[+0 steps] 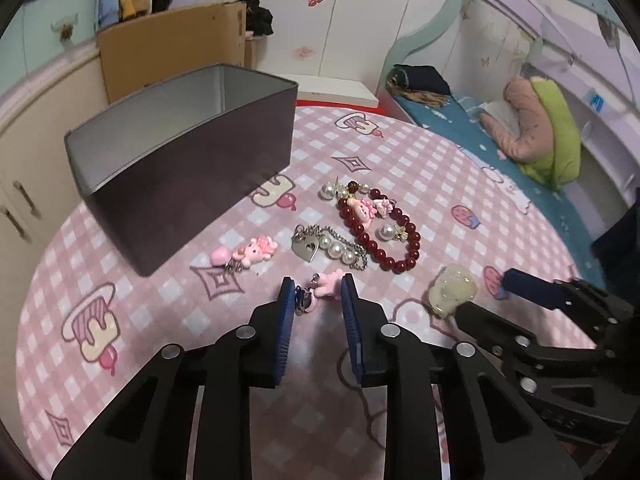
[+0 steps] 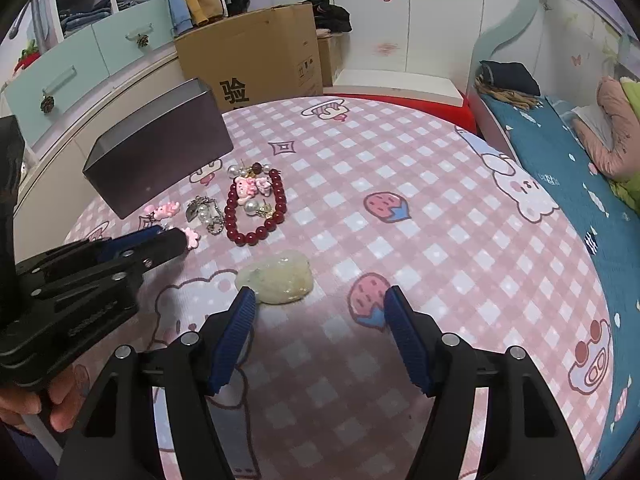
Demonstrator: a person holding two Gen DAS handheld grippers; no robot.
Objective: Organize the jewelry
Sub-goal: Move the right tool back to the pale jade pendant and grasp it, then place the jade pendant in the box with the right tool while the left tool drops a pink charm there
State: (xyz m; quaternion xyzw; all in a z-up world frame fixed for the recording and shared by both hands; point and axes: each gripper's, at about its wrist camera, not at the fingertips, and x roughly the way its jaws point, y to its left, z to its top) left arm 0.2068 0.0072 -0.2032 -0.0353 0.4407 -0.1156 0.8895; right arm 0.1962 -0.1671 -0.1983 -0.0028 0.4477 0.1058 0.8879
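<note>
A: So where is the pink bear charm (image 1: 329, 285)?

B: On the checked surface (image 1: 440, 184), lying between the pads of the left claw (image 1: 318, 294), which are narrowed around it; whether they already pinch I cannot tell.

A: How will it handle?

B: Light and hard, I judge, with a loose metal clasp (image 1: 304, 300) that may swing. Better to grip the body.

A: The right claw (image 2: 320, 300)?

B: Spread wide, holding nothing, just short of the pale jade-like pendant (image 2: 276, 278). The dark tin box (image 1: 180, 168) waits beyond the red bead bracelet (image 1: 380, 236).
</note>
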